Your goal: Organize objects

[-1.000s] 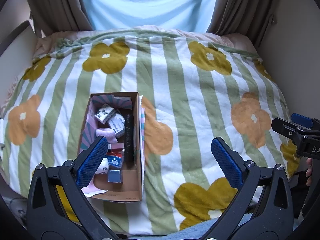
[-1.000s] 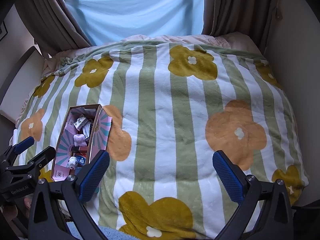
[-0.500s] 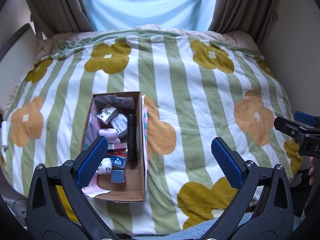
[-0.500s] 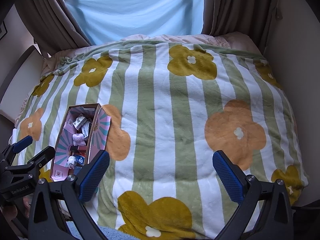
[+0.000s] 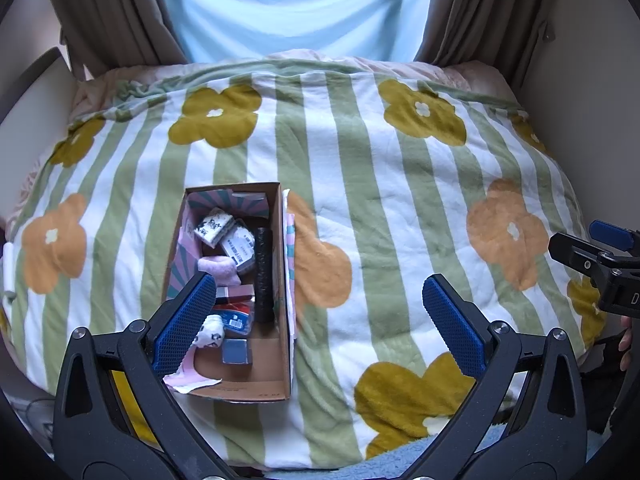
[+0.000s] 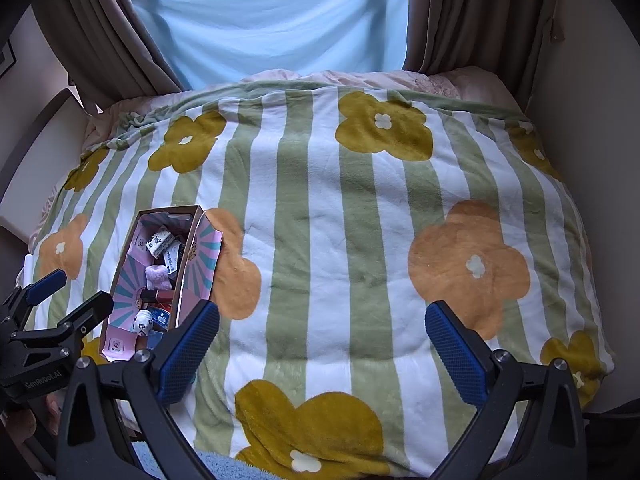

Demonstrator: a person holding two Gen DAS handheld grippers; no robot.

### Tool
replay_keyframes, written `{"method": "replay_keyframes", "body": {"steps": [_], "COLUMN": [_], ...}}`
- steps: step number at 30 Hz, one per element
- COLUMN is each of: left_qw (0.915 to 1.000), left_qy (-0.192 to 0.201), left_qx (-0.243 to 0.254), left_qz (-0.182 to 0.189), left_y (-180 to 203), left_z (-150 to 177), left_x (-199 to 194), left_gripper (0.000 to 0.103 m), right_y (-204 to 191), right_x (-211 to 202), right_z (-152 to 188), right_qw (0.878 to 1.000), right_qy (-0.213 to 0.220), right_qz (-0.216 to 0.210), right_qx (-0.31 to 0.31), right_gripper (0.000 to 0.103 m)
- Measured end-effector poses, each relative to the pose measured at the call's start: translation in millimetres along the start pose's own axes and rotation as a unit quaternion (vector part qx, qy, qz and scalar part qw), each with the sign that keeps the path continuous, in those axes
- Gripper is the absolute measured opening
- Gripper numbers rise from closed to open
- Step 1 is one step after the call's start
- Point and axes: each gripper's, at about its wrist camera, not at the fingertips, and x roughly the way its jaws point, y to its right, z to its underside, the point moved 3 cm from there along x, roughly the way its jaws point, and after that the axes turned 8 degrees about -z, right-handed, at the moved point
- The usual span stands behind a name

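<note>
left gripper (image 5: 318, 322) fingers spread wide, right gripper (image 6: 322, 346) likewise, both empty

open cardboard box (image 5: 280, 240) on striped blanket, packed with small packets, black roll upright-lying inside

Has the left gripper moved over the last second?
Yes. The left gripper has eased rightward: the box sits slightly further right between its fingers, as does the blanket's flower pattern.

You're looking at a fleecy, matt cloth blanket (image 5: 360, 208), a plain brown cardboard box (image 5: 282, 280) with printed paper flaps, and matt woven curtains (image 6: 452, 12).
</note>
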Motion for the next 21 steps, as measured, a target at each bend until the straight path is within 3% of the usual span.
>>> {"method": "replay_keyframes", "body": {"steps": [12, 21], "left_qw": [0.9993, 0.9996], "left_qy": [0.005, 0.007], "left_qx": [-0.024, -0.028], "left_qz": [0.027, -0.001], "left_y": [-7.0, -6.7], "left_z": [3.5, 4.8], "left_x": [-6.7, -4.8], "left_gripper": [0.103, 0.103], "right_y": [3.7, 5.7], "right_x": [-1.6, -4.8], "right_z": [0.9, -0.4], "right_qw": [1.0, 1.0], "right_qy": [0.003, 0.005], "right_qz": [0.0, 0.0], "right_qx": [0.001, 0.001], "right_gripper": [0.102, 0.102]}}
